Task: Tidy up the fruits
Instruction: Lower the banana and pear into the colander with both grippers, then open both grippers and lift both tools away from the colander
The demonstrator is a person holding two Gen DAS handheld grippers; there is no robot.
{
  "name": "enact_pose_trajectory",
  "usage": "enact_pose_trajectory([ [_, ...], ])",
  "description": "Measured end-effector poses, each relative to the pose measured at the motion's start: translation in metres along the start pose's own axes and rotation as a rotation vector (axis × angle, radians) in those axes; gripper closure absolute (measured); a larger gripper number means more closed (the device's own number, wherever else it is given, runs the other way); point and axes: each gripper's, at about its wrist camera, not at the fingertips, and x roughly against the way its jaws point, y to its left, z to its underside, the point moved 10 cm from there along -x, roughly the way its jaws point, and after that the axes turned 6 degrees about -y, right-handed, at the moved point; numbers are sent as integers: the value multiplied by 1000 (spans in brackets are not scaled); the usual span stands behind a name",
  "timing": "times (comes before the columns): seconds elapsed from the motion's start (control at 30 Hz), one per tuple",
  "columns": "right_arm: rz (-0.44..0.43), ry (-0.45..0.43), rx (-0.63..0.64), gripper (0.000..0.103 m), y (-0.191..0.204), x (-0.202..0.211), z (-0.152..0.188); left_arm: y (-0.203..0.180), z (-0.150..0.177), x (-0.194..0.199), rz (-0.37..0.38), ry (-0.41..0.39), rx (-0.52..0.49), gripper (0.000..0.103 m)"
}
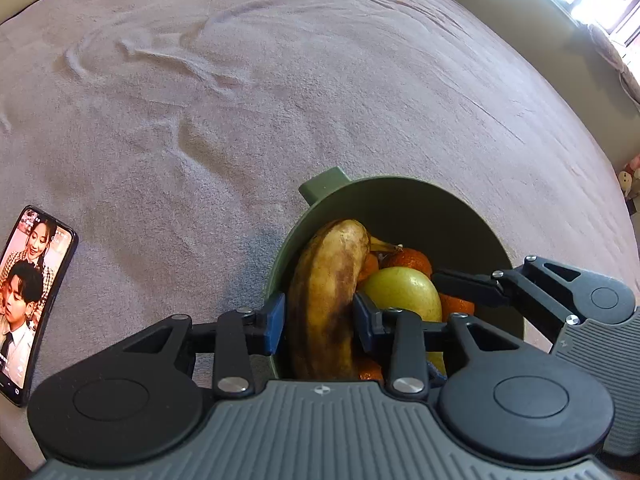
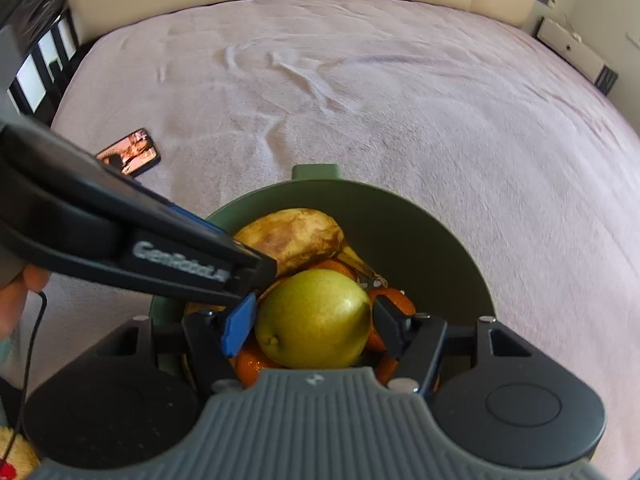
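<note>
Both grippers reach into a green bowl (image 1: 472, 216) of fruit on a pink bedspread (image 1: 280, 100).
The left gripper (image 1: 320, 322) clamps a browned banana (image 1: 326, 292); the right gripper (image 2: 314, 326) brackets a green pear (image 2: 314, 320), its pads seemingly touching. Tangerines (image 1: 408, 260) lie beneath; a phone (image 1: 28, 304) lies nearby.

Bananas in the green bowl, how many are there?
1 banana: brown-spotted, lying along the left side of the green bowl beside the pear, between the left gripper's pads. Another could be hidden under the fruit.
</note>
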Motion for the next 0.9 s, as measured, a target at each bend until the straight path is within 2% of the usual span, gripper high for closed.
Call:
enact_pose_trajectory([
  [0.1,2,4,-63,38,-5,3,3,-3,2,2,-3,-4,-15,61],
  [0.2,23,2,-70,37,-6,11,3,-5,1,6,-16,-14,-39,61],
  [0.47,127,-58,-96,21,-12,54,-6,-32,-9,39,30,-121,-130,46],
  [0.73,270,-156,-196,16,-21,124,-9,-68,-13,92,111,-283,-271,39],
  [0.9,402,-223,-269,10,-18,174,1,-92,-5,133,166,-409,-391,31],
])
